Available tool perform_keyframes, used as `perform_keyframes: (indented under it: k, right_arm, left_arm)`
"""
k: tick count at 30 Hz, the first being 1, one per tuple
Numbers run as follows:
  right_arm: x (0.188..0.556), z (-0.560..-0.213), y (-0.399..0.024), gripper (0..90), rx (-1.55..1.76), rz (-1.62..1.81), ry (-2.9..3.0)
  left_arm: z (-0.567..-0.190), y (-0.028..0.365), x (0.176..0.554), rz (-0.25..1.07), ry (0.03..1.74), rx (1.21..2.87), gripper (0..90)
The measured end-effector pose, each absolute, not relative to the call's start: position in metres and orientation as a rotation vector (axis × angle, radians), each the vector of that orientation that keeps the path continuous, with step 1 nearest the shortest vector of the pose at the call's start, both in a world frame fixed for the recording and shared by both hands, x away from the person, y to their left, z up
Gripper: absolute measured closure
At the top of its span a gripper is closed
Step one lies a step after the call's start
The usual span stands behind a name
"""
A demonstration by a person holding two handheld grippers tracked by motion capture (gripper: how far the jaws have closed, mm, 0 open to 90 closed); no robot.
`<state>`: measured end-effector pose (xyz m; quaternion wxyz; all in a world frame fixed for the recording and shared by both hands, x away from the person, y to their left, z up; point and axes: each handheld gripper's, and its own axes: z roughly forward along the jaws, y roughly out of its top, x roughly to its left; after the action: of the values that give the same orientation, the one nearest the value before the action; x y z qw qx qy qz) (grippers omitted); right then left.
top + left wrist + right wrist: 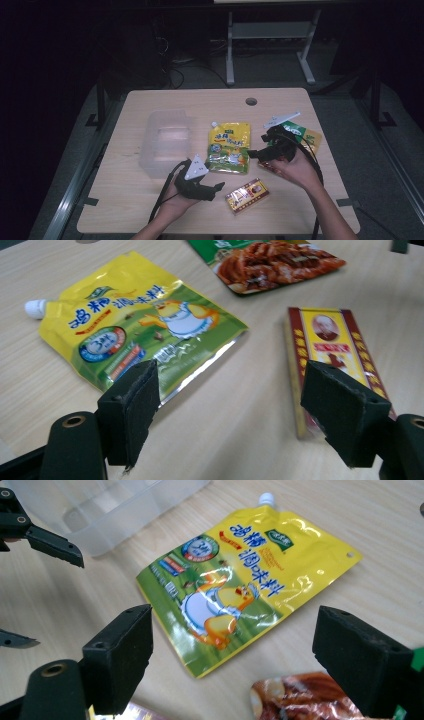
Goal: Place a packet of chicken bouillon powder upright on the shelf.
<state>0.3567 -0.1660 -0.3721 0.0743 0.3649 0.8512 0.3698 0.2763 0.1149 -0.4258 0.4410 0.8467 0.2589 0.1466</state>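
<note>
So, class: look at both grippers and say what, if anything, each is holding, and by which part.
Nothing is held. The left gripper has open jaws with bare table between them; the right gripper is open above the yellow spouted pouch, not touching it.

The high view looks forward and down from above the near edge of the light wooden table (150, 210), taking in its whole top and the dark floor beyond. The left gripper view sits low and close over the table, facing right and far. The right gripper view, equally low, faces left. All three share the yellow-and-green spouted pouch (229, 148) (135, 325) (240, 585) at the table's middle.
</note>
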Motion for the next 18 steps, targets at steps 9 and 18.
perform_keyframes:
  k: [9,18]
  right_arm:
    - [0.383,-0.355,-0.156,15.8,1.087,1.116,2.557]
    - [0.414,-0.369,-0.145,17.6,1.179,1.051,2.552]
  left_arm:
    - [-0.429,0.099,0.293,0.367,0.688,2.13,28.2]
    - [-0.435,0.089,0.31,0.41,0.784,2.148,41.9]
